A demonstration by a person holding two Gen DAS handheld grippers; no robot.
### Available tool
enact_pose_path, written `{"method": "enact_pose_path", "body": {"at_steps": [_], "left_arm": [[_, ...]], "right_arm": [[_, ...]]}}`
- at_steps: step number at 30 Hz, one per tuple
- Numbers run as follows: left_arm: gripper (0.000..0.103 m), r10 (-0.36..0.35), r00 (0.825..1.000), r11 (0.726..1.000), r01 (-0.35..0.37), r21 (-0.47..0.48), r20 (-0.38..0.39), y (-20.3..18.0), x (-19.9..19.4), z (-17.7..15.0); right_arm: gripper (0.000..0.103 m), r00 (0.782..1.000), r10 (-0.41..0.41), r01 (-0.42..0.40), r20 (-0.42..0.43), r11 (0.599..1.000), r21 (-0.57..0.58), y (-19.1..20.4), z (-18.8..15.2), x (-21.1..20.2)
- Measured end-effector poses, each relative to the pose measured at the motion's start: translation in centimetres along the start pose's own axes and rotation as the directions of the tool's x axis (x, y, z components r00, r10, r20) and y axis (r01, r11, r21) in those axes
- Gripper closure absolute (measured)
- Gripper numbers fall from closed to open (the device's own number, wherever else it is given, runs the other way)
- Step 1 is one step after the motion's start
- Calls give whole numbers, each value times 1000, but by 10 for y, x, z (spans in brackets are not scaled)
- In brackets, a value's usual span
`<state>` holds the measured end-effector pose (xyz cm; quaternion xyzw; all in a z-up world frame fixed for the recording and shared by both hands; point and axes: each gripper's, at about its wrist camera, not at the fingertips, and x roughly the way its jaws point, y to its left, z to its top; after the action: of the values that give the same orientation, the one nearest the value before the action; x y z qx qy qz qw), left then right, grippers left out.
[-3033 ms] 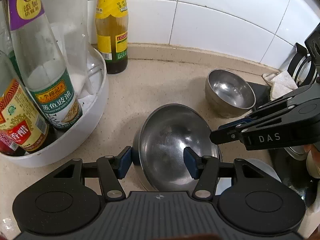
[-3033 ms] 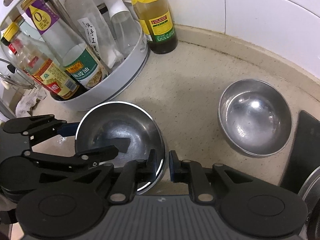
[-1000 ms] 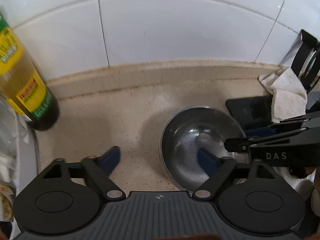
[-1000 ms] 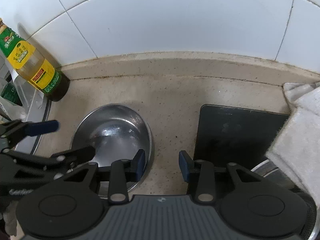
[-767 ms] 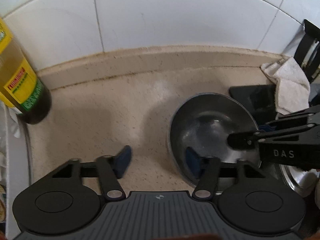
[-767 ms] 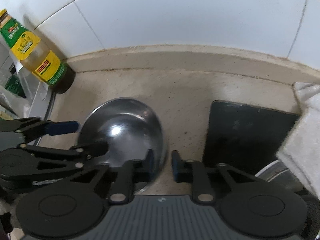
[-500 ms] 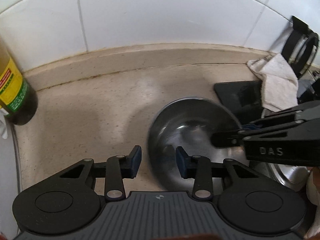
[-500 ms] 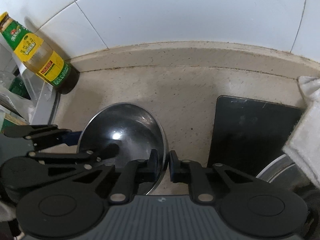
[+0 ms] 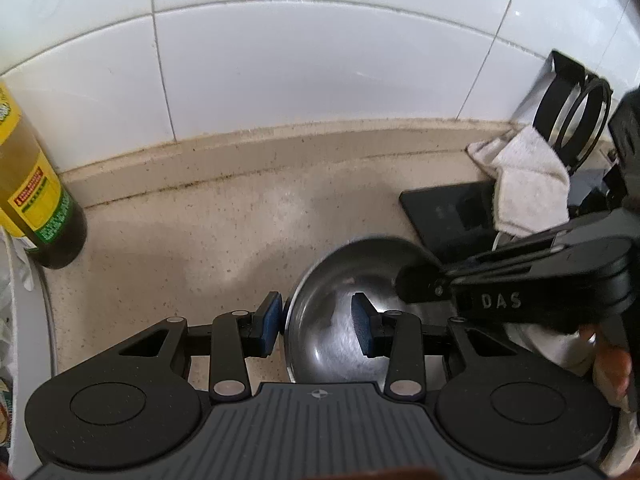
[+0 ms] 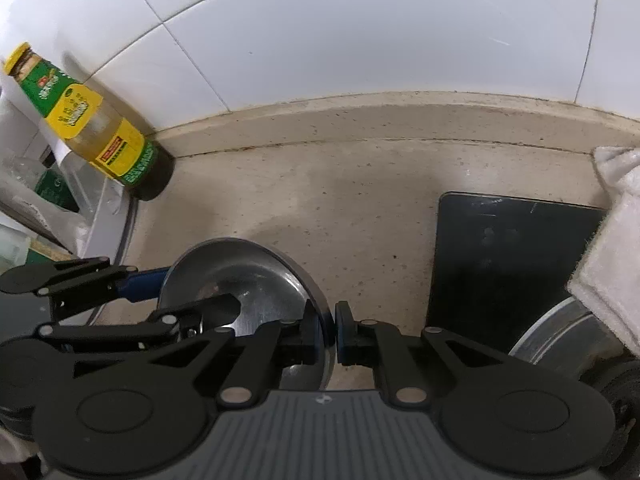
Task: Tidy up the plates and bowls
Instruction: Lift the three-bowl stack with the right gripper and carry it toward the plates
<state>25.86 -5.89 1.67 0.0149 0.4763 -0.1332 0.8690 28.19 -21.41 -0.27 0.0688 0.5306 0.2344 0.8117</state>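
at the far left a green-and-yellow labelled bottle [image 10: 96,136] stands on the speckled beige counter [image 10: 320,208] against the white tiled wall [image 10: 320,40], just beside the rim of a white tub [image 10: 108,216]. further right, the left gripper [image 9: 316,320] straddles the left rim of a steel bowl [image 9: 340,320]; one blue pad sits just outside the wall and the other is inside the bowl, apart from it, so the jaws are parted and not clamping. the bowl is near the front of the counter, in front of the wall. on its right rim the right gripper [image 10: 326,332] pinches the wall between its two pads, closed on the steel. to the right of the bowl lies a black flat slab [image 10: 508,260], with a white cloth [image 9: 528,184] draped over its far edge and a black wire rack [image 9: 572,120] behind.
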Motion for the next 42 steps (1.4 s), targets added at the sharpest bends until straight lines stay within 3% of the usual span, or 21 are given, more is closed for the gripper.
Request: {"method": "enact_pose_path", "body": {"at_steps": [13, 22, 34, 42], "left_arm": [[57, -1, 998, 1000, 2, -17, 58, 6, -27, 0], [55, 6, 993, 1000, -2, -31, 120, 17, -66, -9], [52, 50, 986, 995, -35, -92, 161, 45, -126, -53], [51, 89, 987, 988, -70, -137, 137, 59, -132, -79]], "right_arm": [[92, 999, 42, -42, 31, 999, -4, 13, -1, -17], [92, 994, 103, -101, 37, 994, -46, 39, -2, -34], [92, 979, 202, -205, -31, 964, -168, 104, -24, -47], [92, 979, 185, -202, -88, 948, -246, 141, -41, -29]]}}
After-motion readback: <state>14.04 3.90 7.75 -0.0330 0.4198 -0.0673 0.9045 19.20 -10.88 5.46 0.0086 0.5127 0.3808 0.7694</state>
